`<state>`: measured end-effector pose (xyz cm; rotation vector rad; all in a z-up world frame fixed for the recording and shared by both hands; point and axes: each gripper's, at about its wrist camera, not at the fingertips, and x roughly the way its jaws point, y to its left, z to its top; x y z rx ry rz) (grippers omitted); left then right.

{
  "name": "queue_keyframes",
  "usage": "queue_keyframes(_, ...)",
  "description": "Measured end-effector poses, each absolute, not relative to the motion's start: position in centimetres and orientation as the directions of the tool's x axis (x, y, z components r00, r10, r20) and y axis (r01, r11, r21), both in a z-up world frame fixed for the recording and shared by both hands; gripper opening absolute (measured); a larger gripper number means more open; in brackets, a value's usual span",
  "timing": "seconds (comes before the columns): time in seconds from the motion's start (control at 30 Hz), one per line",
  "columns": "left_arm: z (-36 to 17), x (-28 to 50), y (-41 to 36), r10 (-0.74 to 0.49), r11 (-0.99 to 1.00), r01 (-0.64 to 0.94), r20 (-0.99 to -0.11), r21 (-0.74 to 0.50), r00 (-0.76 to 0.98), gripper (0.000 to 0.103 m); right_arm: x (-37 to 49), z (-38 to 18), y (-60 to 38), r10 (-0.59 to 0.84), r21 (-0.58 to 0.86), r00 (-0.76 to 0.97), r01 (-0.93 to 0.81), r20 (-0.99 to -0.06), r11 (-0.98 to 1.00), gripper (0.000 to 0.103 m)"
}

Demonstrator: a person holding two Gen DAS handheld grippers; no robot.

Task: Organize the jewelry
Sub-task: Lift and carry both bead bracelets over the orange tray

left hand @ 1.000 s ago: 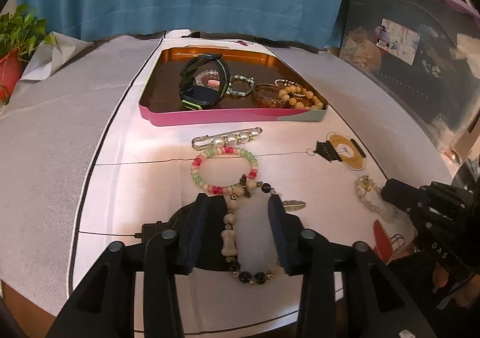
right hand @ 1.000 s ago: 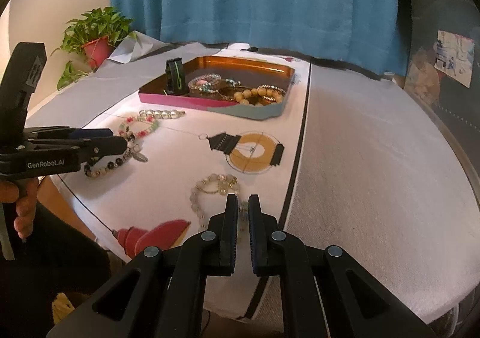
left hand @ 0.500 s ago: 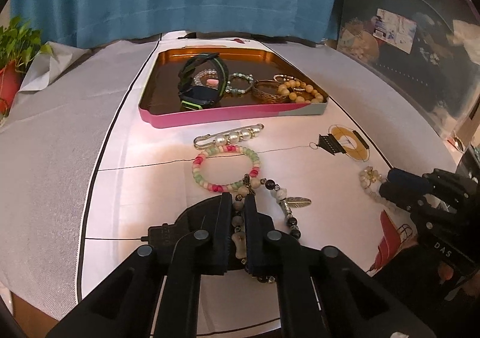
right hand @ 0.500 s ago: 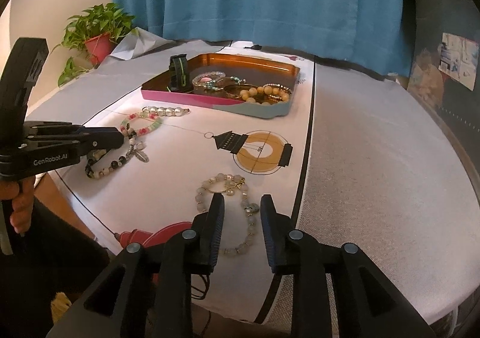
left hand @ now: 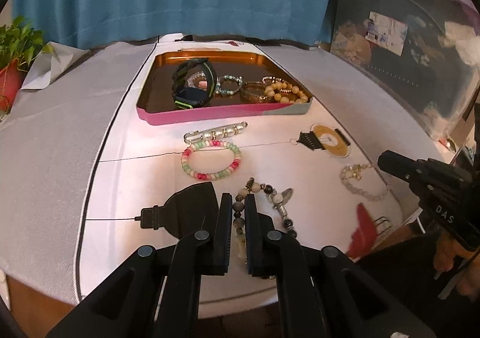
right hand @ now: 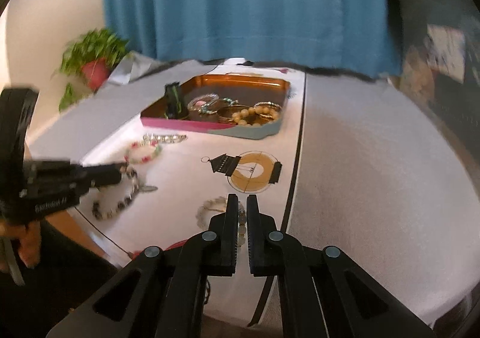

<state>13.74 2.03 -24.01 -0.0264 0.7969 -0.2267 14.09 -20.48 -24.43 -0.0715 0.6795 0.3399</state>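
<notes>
Left wrist view is showing the left gripper (left hand: 238,212) with its fingers clamping the dark-and-cream beaded bracelet (left hand: 264,203) lying on the table (left hand: 120,188), short of the pink-rimmed tray (left hand: 210,116) holding other jewelry. Right wrist view is showing the right gripper (right hand: 241,212), whose fingers have just been closing, pinching the pale beaded bracelet (right hand: 210,209) near the table's front edge.
</notes>
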Motion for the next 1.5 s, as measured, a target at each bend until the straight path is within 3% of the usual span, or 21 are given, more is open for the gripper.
queue_keyframes(0.47, -20.6, 12.2, 3.2, -0.242, 0.97, 0.196, -0.673, -0.144, 0.699, 0.005, 12.2, -19.9, -21.3, 0.359, 0.178, 0.715, -0.319, -0.6, 0.931, 0.005)
queue_keyframes(0.73, -19.0, 12.2, 5.7, -0.324, 0.94, 0.157, -0.648, -0.303, 0.689, 0.005, 11.8, -16.8, -21.2, 0.402, 0.201, 0.72, -0.352, -0.566, 0.914, 0.005)
queue_keyframes(0.97, -17.8, 12.6, 7.3, -0.327, 0.93, 0.116, -0.639, -0.349, 0.697, 0.005, 12.1, -15.1, -20.7, 0.42, 0.201, 0.716, -0.374, -0.558, 0.905, 0.005)
queue_keyframes(1.5, -14.0, 17.9, 7.2, -0.285, 0.954, 0.151, -0.627, -0.26, 0.725, 0.005, 16.9, -12.2, -18.0, 0.439, 0.171, 0.699, -0.421, -0.564, 0.891, 0.005)
